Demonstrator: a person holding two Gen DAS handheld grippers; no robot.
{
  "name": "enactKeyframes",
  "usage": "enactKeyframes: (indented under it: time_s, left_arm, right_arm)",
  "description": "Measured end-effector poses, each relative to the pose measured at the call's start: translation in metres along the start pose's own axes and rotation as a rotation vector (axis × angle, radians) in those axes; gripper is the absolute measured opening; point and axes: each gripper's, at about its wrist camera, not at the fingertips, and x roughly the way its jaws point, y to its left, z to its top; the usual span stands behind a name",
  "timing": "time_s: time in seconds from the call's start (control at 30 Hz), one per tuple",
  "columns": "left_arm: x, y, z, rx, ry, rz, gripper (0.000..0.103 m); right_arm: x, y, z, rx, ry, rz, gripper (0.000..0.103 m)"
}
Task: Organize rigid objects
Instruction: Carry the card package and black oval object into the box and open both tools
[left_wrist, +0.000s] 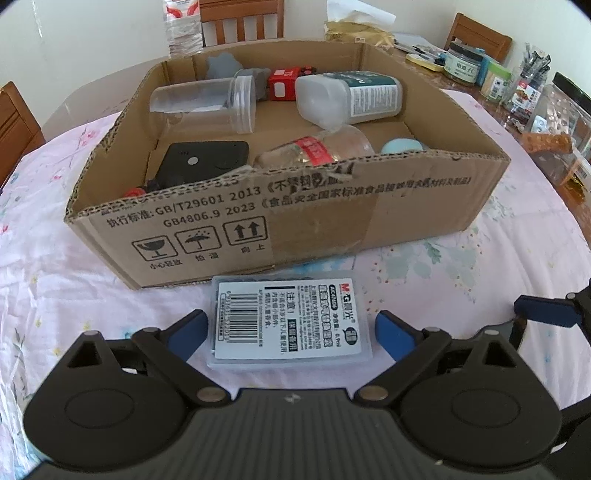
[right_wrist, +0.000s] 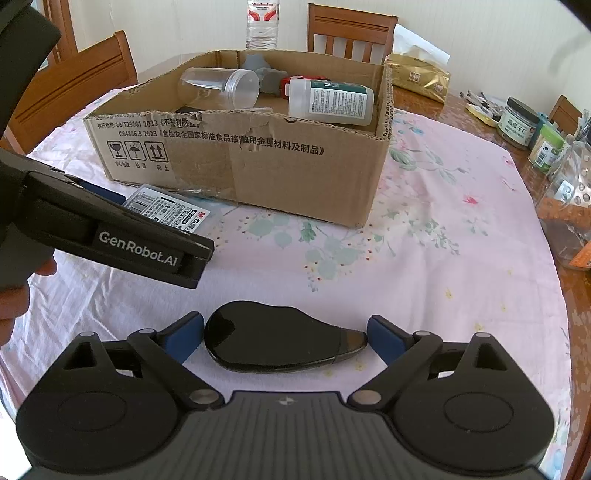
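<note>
wooden chairs (right_wrist: 351, 33), water bottle (right_wrist: 261, 24), floral tablecloth (right_wrist: 424, 240)

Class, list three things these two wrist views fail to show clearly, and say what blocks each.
1. Small red object in the cardboard box: left wrist view, mostly behind the front wall.
2. Clear plastic case with white label: right wrist view, partly covered by the left gripper.
3. Pale blue rounded object: left wrist view, only its top shows.

Brown cardboard box (left_wrist: 369, 206) with black print and pictograms. Tablecloth (right_wrist: 424, 240) pale pink, floral — green leaves, small red and yellow specks. Clear plastic case (left_wrist: 288, 325) with white label, black barcode, red logo. Glossy black teardrop-shaped object (right_wrist: 273, 338), grey translucent tip. Gripper pads (left_wrist: 188, 330) blue, bodies black. Inside the box — red toy (left_wrist: 282, 83), white bottle (left_wrist: 347, 98) with teal label.
</note>
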Motion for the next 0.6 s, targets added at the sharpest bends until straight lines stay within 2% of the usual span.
enactKeyframes:
  time_s: [0.17, 0.23, 0.47, 0.6]
  left_arm:
    - [0.0017, 0.0012, 0.0019, 0.021, -0.005, -0.013, 0.095]
    - [0.0012, 0.0019, 0.0028, 0.034, -0.008, -0.022, 0.092]
    - [0.0010, 0.0031, 0.0042, 0.071, 0.000, -0.043, 0.091]
    - [0.0013, 0.0033, 0.0044, 0.076, 0.003, -0.048, 0.091]
  right_arm:
    - [0.0003, 0.0005, 0.0018, 0.002, 0.011, -0.001, 0.097]
    - [0.0001, 0.0002, 0.0018, 0.008, 0.013, -0.002, 0.097]
    - [0.0004, 0.0002, 0.0024, 0.031, 0.033, -0.020, 0.097]
    - [-0.0017, 0.0020, 0.0020, 0.030, 0.027, -0.023, 0.093]
